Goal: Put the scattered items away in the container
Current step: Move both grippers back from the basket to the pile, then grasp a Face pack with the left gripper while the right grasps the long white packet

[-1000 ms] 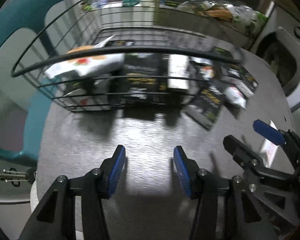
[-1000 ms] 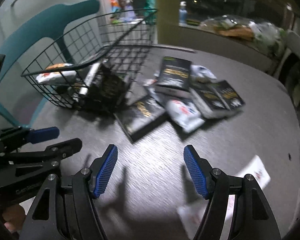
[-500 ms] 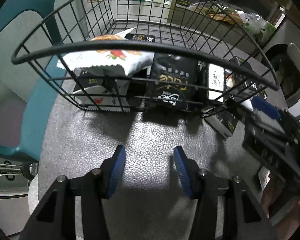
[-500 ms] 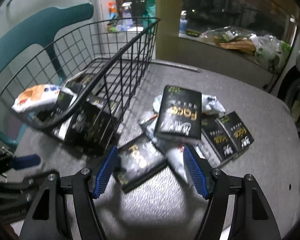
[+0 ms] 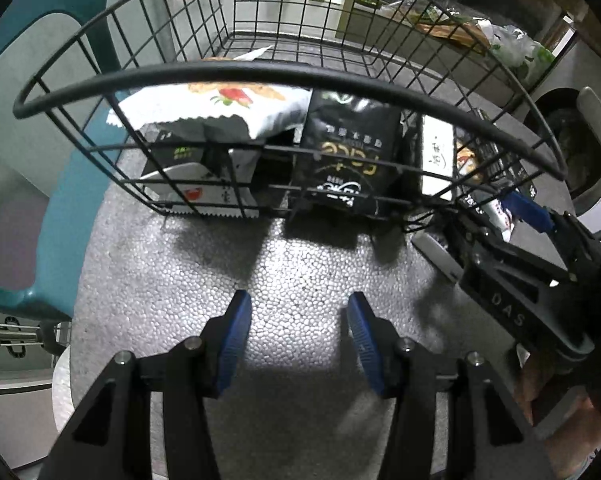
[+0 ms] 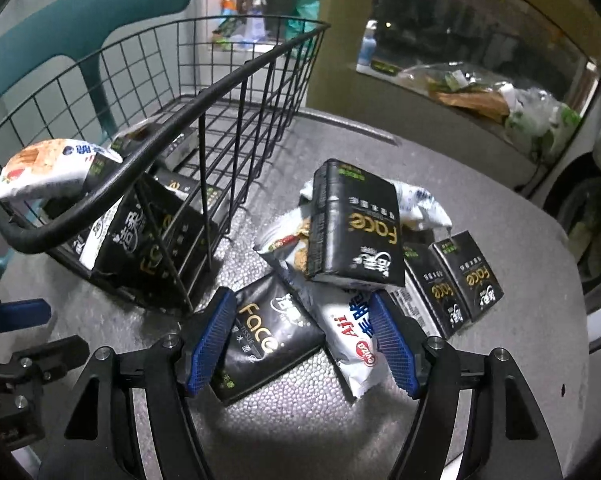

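Observation:
A black wire basket (image 5: 284, 70) (image 6: 236, 80) stands on the grey table and holds black tissue packs (image 5: 348, 160) and white snack bags (image 5: 220, 116). Right of it lies a heap of loose items: a flat black tissue pack (image 6: 268, 340), a white Aji snack bag (image 6: 352, 340), a larger black Face pack (image 6: 352, 224) on top, and two small black packs (image 6: 452, 280). My right gripper (image 6: 302, 342) is open, low over the flat pack and snack bag, pads not pressing. My left gripper (image 5: 296, 336) is open over bare table before the basket.
A teal chair (image 6: 100, 12) stands behind the basket at the left. A window sill (image 6: 460, 92) with bags and spray bottles runs along the back. The table's edge (image 6: 572, 320) curves round on the right, with a white appliance beyond it.
Both grippers came forward and a little down. The right one closed in on the heap, so the flat pack and snack bag now lie between its fingers. The left neared the basket.

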Tool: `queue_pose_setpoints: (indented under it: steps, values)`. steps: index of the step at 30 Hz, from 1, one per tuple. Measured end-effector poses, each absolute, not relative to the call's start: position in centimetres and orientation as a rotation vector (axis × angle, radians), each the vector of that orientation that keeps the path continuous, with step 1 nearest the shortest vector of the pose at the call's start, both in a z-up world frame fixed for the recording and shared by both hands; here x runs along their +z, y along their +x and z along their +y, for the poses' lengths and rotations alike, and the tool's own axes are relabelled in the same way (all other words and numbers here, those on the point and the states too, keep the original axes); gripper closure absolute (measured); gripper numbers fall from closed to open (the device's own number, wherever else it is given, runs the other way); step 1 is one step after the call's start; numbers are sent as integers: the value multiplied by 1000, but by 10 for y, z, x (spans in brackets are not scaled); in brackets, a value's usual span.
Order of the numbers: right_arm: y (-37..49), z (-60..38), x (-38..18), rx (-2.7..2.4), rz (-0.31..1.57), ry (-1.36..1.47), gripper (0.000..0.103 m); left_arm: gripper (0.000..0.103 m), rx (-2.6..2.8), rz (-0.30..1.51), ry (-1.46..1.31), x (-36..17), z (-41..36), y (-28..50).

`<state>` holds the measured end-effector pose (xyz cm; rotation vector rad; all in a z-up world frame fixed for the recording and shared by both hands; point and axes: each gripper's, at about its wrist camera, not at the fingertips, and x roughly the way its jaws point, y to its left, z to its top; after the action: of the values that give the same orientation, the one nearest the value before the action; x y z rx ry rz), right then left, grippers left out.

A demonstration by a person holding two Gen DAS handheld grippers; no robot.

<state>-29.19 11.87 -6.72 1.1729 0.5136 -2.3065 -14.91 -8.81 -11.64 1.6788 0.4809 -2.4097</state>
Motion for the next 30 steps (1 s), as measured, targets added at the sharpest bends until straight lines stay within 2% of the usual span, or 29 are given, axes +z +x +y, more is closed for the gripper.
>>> queue_pose_setpoints:
  steps: [3, 9, 17, 22, 29, 30]
  values:
    - [-277, 125, -67, -2283, 513, 1194, 33, 47, -2416, 483, 1670, -113, -88, -148]
    - [-255, 159, -68, -2183, 380, 1281, 33, 47, -2435, 466, 1678, -108, -81, -147]
    - [-227, 191, -42, -2304, 380, 1245, 34, 47, -2450, 442, 1692, -103, -69, -143]
    - [-237, 262, -29, -2520, 137, 1384, 32, 46, -2492, 394, 1708, -98, -39, -148]
    - [-254, 296, -52, -2569, -28, 1562, 32, 42, -2566, 294, 1747, -99, 13, -168]
    - [-255, 295, -56, -2574, -30, 1579, 32, 37, -2573, 278, 1736, -99, 18, -172]
